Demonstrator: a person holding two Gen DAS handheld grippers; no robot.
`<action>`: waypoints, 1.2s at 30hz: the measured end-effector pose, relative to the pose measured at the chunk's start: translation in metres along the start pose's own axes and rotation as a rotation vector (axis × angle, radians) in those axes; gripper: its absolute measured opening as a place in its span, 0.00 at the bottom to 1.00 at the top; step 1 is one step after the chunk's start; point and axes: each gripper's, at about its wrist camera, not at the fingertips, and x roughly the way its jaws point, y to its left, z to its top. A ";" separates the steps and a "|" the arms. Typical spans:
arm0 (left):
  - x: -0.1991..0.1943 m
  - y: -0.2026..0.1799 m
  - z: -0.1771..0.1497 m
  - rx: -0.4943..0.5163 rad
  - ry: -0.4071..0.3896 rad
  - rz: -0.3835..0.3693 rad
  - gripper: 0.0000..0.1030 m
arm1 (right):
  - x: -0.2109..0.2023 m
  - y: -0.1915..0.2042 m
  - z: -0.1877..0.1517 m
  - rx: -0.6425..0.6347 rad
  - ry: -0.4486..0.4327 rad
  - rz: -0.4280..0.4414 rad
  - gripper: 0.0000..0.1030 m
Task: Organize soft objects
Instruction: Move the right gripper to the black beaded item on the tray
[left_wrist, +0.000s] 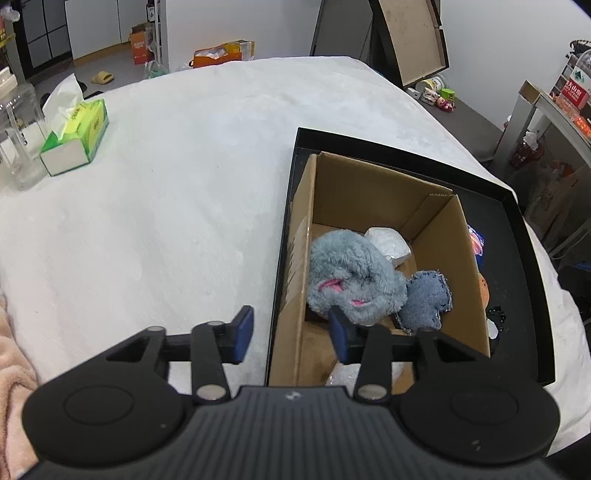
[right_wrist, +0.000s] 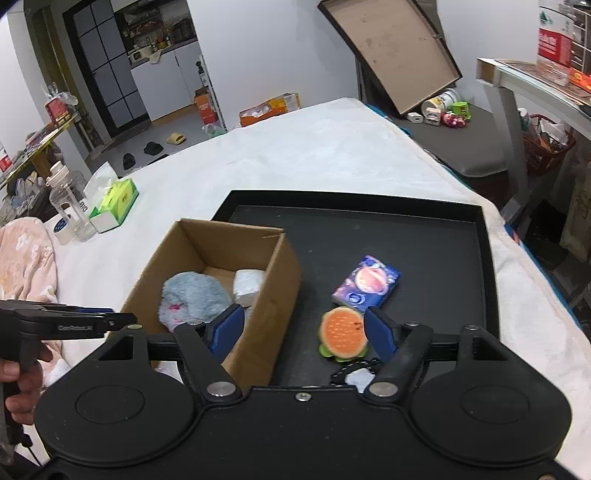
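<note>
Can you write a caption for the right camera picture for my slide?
Open right claw hovers by the orange plush on the black tray, beside the cardboard box.

Bright, even indoor light; soft shadows; strong fisheye bending at edges; slight motion blur.

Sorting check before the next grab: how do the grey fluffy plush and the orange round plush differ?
The grey fluffy plush lies inside the cardboard box; the orange round plush lies outside it, on the black tray. The grey one is bulkier and shaggy, with pink marks; the orange one is flatter and disc-shaped, with a green edge. Both look soft, and neither is gripped.
</note>
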 end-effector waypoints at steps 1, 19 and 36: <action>0.000 -0.002 0.001 0.003 0.001 0.008 0.49 | 0.000 -0.004 0.000 0.005 -0.002 -0.001 0.70; 0.001 -0.026 0.006 0.034 0.006 0.074 0.64 | 0.020 -0.061 -0.016 0.108 0.008 0.027 0.78; 0.013 -0.049 0.011 0.040 0.033 0.134 0.66 | 0.051 -0.070 -0.058 0.067 0.092 0.104 0.78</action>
